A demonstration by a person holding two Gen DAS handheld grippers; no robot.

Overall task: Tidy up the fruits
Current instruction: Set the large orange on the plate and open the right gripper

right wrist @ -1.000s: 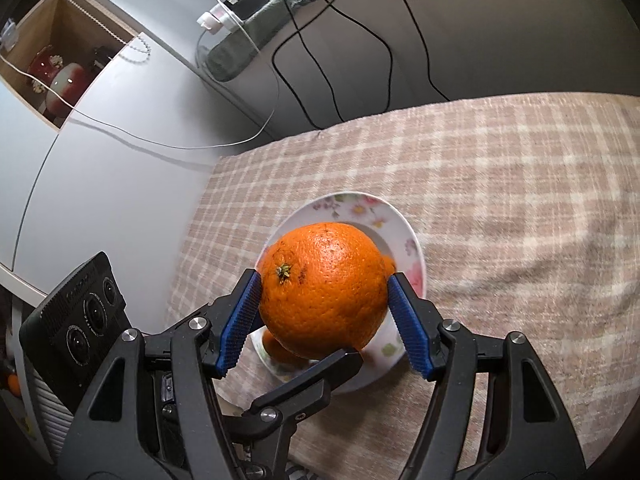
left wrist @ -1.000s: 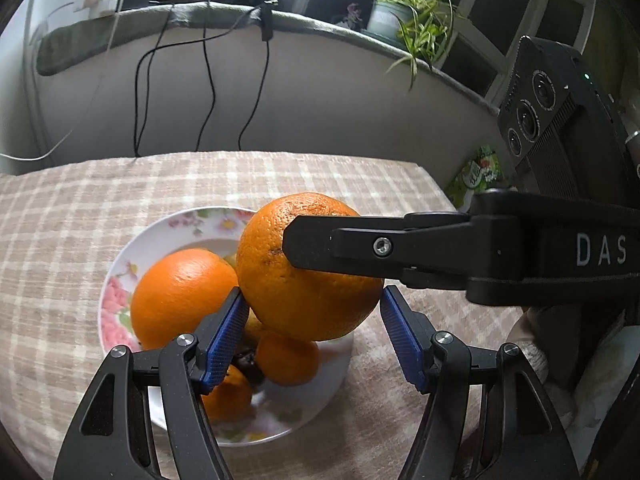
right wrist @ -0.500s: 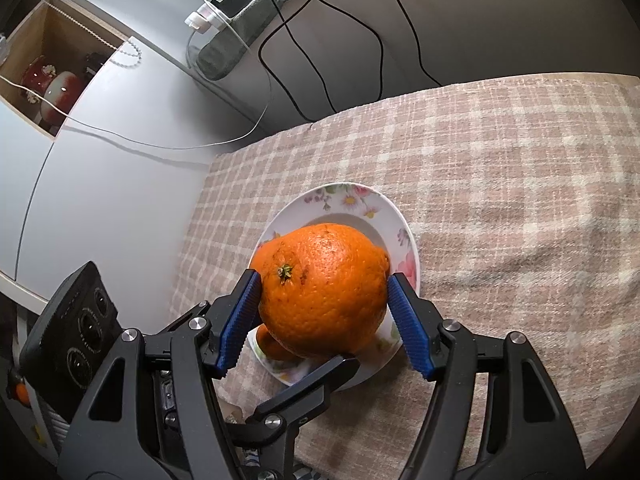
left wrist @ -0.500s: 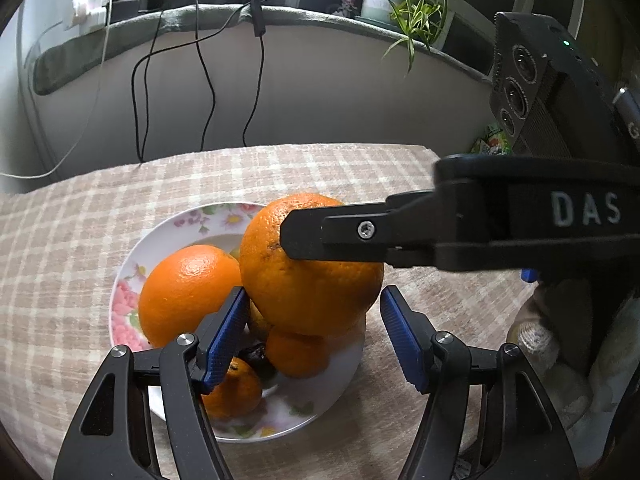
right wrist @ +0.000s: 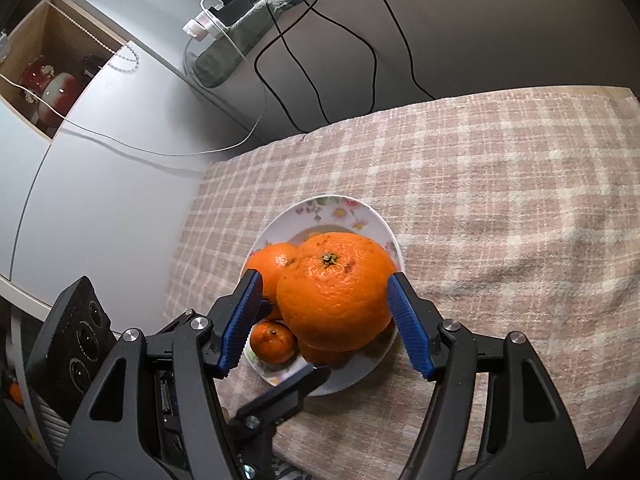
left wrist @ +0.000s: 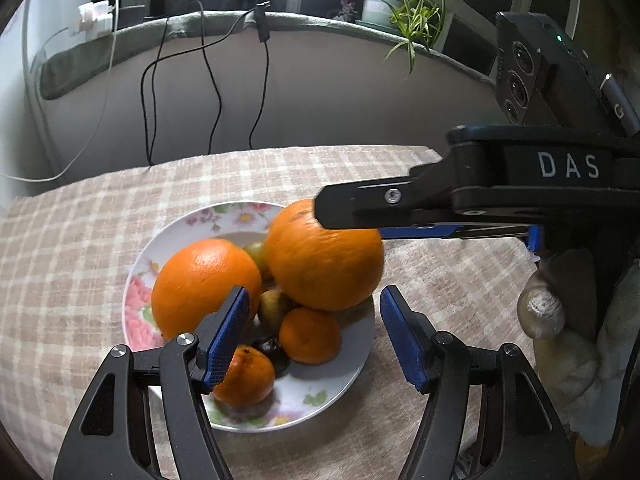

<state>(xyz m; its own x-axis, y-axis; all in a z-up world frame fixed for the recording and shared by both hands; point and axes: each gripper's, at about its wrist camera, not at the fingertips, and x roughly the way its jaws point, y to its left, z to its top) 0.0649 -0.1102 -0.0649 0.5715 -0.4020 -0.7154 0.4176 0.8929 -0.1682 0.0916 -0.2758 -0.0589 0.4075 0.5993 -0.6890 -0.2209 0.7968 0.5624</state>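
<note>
A large orange [right wrist: 336, 292] rests on top of the fruit pile in a floral plate [right wrist: 352, 210]; it also shows in the left wrist view [left wrist: 324, 264]. My right gripper [right wrist: 326, 322] is open, its blue pads either side of the orange with a gap on the left. The plate [left wrist: 192, 224] also holds a second big orange [left wrist: 204, 280], two small mandarins [left wrist: 310, 334], greenish fruits [left wrist: 274, 310] and a dark one. My left gripper [left wrist: 316, 334] is open and empty, low over the plate's near side. The right gripper's finger [left wrist: 384, 204] crosses above the orange.
The plate sits on a checked tablecloth [right wrist: 500, 184]. Black cables [left wrist: 208, 80] hang down the wall behind. A potted plant [left wrist: 396, 0] stands on the sill. A white cabinet [right wrist: 80, 184] is to the left of the table.
The right gripper has opened and let go of the large orange, which now rests on the pile in the plate. Both grippers have drawn back a little.
</note>
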